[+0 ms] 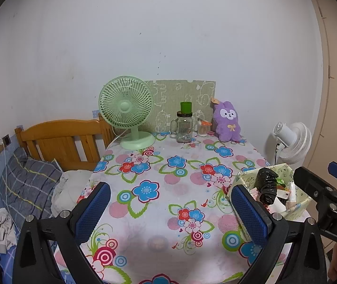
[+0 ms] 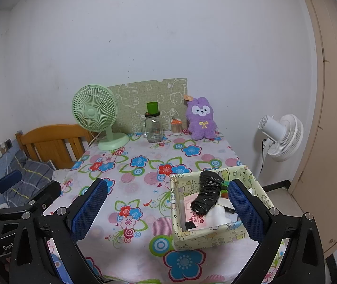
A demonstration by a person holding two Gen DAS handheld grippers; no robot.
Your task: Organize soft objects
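A purple plush rabbit [image 1: 227,122] sits upright at the table's far right, against a green board; it also shows in the right wrist view [image 2: 201,122]. A pale patterned storage box [image 2: 206,233] stands at the table's near right, holding a black crumpled bag roll [image 2: 207,195] and small items; it also shows in the left wrist view [image 1: 298,198]. My left gripper [image 1: 170,208] is open and empty above the near table. My right gripper [image 2: 168,206] is open and empty, its right finger by the box.
A green desk fan [image 1: 127,116], a glass jar with a green lid [image 1: 184,125] and a small cotton swab jar [image 1: 202,129] stand at the back. A wooden bed with a plaid pillow [image 1: 26,184] lies left. A white floor fan [image 2: 279,137] stands right.
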